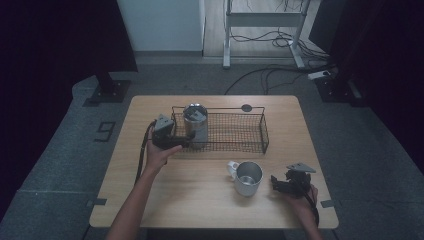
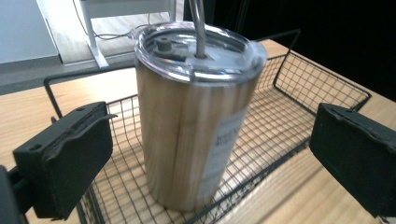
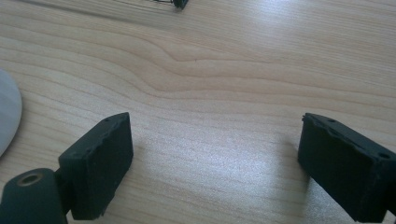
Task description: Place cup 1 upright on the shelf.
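A steel tumbler (image 1: 195, 125) with a clear lid and a straw stands upright in the left end of a black wire basket (image 1: 250, 145). My left gripper (image 1: 172, 142) is just left of it, outside the basket, open. In the left gripper view the tumbler (image 2: 191, 130) fills the gap ahead, and both pads (image 2: 70, 158) stand well clear of its sides. A white mug (image 1: 246, 177) sits on the table in front of the basket. My right gripper (image 1: 282, 184) rests low to the mug's right, open over bare wood (image 3: 210, 154), with the mug's edge (image 3: 7, 116) at far left.
The wooden table (image 1: 150, 200) has its front edge near both forearms. A small dark round disc (image 1: 246, 107) lies behind the basket. The basket's right half holds nothing. Cables and a desk frame stand on the floor beyond.
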`<state>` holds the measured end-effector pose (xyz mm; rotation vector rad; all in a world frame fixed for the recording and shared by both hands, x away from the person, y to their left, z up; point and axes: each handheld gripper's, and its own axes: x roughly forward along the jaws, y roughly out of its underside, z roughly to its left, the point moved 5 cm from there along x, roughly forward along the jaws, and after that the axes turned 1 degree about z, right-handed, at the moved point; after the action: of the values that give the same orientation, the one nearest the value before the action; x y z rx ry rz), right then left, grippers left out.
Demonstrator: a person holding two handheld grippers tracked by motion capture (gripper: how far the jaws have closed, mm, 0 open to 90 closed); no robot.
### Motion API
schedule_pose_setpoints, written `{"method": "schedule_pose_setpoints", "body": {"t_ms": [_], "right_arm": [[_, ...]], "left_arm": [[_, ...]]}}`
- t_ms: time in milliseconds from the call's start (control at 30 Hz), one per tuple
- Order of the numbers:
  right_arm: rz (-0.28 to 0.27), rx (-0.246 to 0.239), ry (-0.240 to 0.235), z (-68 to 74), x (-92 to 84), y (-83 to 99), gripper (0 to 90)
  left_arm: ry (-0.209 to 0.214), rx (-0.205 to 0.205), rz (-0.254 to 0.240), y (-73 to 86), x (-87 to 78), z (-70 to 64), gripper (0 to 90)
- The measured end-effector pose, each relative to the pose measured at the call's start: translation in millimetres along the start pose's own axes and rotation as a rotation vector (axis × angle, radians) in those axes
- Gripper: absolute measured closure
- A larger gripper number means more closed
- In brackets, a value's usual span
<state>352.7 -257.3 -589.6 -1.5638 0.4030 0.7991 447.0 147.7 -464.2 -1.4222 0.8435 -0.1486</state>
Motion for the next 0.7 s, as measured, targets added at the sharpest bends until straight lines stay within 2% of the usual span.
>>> {"method": "schedule_pose_setpoints", "body": {"t_ms": [167,433,700], "right_arm": [[0.000,0.000,0.000,0.0,0.0,0.0,10.1],[-0.001,-0.001,-0.001,0.1,0.0,0.0,10.4],[-0.001,-0.001,-0.001,0.1,-0.1,0.0,10.5]], "left_arm": [[0.017,-0.011,-0.015,8.2,-13.8,-7.2,0.0],[0.044,-0.018,-0.013,24.2,-32.0,-19.0,0.4],[0.059,-0.050,-0.005,49.7,-52.1,-25.1,0.8]]}}
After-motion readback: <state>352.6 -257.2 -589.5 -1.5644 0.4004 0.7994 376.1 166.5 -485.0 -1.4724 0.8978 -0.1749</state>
